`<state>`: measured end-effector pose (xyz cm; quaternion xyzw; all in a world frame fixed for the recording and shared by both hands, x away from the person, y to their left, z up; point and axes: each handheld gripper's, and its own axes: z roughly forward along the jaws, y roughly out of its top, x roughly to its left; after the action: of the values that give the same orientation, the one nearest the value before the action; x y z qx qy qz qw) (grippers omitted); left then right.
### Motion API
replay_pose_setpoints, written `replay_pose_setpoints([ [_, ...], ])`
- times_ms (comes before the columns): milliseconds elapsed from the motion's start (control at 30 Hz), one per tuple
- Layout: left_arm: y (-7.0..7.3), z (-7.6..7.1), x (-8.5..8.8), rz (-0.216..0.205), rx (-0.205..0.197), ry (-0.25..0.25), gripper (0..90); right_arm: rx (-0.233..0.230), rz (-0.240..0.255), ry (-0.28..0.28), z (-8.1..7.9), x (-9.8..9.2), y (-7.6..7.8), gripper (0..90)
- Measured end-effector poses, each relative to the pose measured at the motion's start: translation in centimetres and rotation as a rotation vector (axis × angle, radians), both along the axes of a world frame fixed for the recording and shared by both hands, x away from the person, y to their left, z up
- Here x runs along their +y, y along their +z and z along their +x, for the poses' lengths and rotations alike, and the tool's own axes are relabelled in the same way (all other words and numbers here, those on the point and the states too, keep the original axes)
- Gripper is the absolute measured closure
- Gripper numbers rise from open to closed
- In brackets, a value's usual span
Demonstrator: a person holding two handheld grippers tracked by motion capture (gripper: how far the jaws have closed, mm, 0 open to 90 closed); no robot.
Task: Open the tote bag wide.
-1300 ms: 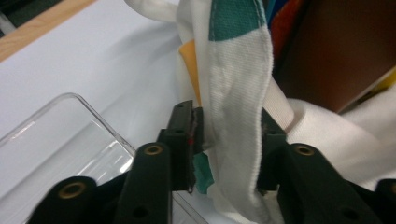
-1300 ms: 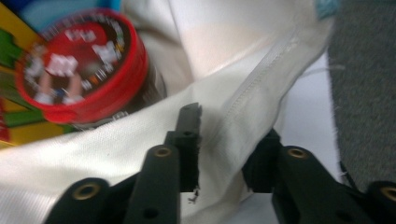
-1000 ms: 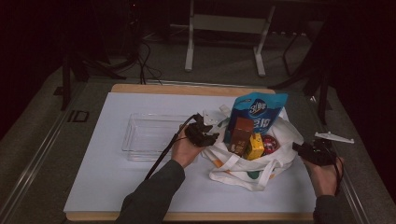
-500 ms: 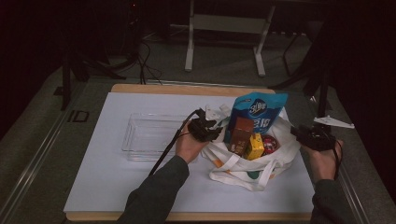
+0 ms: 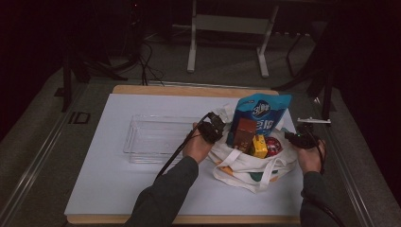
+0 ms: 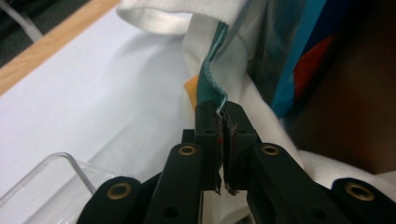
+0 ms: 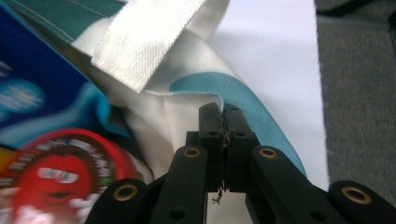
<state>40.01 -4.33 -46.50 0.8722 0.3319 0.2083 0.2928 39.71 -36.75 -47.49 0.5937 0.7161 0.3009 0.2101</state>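
Both claws are pressed together on the rim of the white tote bag (image 5: 246,165), having just been closing over the last moment. In the left gripper view, the left claw (image 6: 223,116) pinches the bag's cloth edge where a teal lining shows at the fold; in the right gripper view, the right claw (image 7: 224,116) nips the opposite edge, just by a teal patch and below a cloth handle (image 7: 144,42). From the high view the two grips sit at the bag's left and right sides, the left claw (image 5: 213,128) near the clear plastic tray (image 5: 151,142) and the right claw (image 5: 297,138) toward the edge of the white surface (image 5: 104,189).

Holding the rim at two opposed points probably serves to stretch the mouth wide or to steady the bag, so that its load can be reached. That load stands crowded inside: a blue snack pouch (image 5: 262,113), a brown box (image 5: 244,134), a yellow box (image 5: 259,146) and a red candy tub (image 5: 273,146). The tray lies just beside the bag, likely waiting to receive them.
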Motion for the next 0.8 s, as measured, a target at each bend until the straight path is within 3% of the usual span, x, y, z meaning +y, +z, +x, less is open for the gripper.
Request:
replay_pose_setpoints([
  [133, -0.2, 0.4, -0.3, 0.031, 0.03, 0.025, 87.6, 0.051, 0.011, -0.041, 0.2, 0.2, -1.8, 88.5],
  [267, -0.1, 0.5, 0.1, 0.01, 0.048, 0.023, 87.7, 0.056, 0.015, -0.053, 0.1, 0.3, -1.8, 87.3],
  [333, 0.0, 0.5, 0.2, 0.003, 0.051, 0.022, 87.6, 0.037, 0.01, -0.044, -0.3, 0.3, -1.3, 84.6],
  [433, 0.2, 0.4, 0.4, -0.017, 0.056, 0.013, 87.0, 0.004, 0.046, -0.014, -1.0, -0.1, -0.1, 76.2],
  [567, 0.4, 0.2, 0.6, -0.032, 0.056, 0.0, 85.6, -0.055, 0.031, 0.025, -2.2, -0.3, 1.8, 68.6],
  [667, 0.8, 0.1, 1.1, -0.075, 0.066, -0.016, 80.5, -0.101, 0.031, 0.049, -3.4, -0.3, 3.0, 65.6],
  [800, 1.6, -0.5, 1.8, -0.105, 0.043, -0.042, 70.2, -0.146, 0.035, 0.091, -5.3, -0.4, 3.8, 63.2],
])
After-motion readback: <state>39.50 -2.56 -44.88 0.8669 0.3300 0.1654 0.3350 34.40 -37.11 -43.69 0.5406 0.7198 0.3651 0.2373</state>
